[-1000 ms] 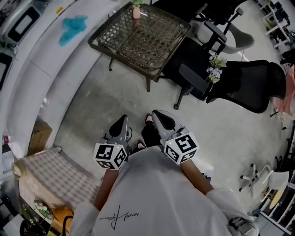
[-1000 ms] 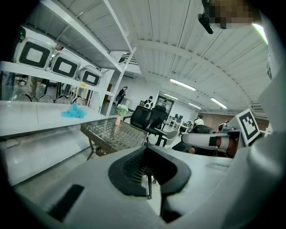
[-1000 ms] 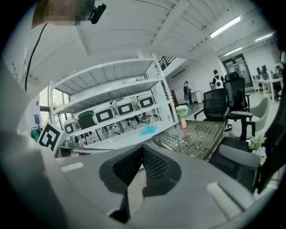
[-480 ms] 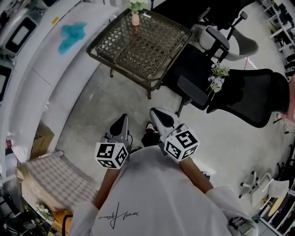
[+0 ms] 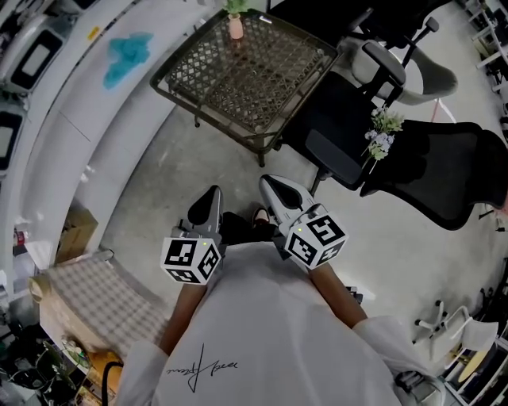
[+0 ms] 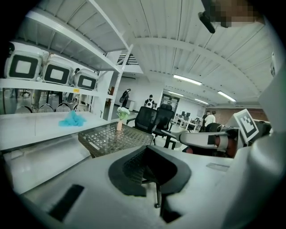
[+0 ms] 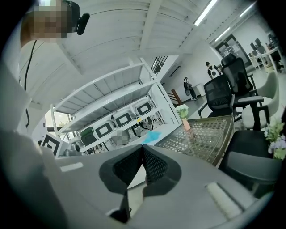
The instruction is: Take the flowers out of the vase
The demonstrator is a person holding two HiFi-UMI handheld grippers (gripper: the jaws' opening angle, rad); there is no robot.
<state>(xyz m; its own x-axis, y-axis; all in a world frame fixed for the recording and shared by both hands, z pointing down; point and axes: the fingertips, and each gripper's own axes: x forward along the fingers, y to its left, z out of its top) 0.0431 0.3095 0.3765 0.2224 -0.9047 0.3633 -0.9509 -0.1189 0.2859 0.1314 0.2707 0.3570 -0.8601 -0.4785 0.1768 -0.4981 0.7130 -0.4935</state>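
Both grippers are held low in front of the body, over the floor, well short of the work. The left gripper (image 5: pixel 213 196) is clenched, pads together, nothing between them. The right gripper (image 5: pixel 271 185) also has its pad tips meeting and is empty. The vase (image 5: pixel 236 28) stands upright on the far edge of the mesh table (image 5: pixel 262 87), straight ahead and well apart from both grippers, with most of the tabletop between. The flowers (image 5: pixel 236 6) are in the vase, rising out of its mouth, so the task is not yet begun. In the head view the vase lies roughly between the two grippers' lines, a little closer to the left one; neither hand is clearly nearer. The left gripper view shows it left of the jaw line, the right gripper view right of it. Judgement: the stems run vertically, so the pull should go straight up, and the jaws must open first. A second bunch (image 5: pixel 382 132) lies on the black chair (image 5: pixel 341 119) to the right of the table, outside any vase.
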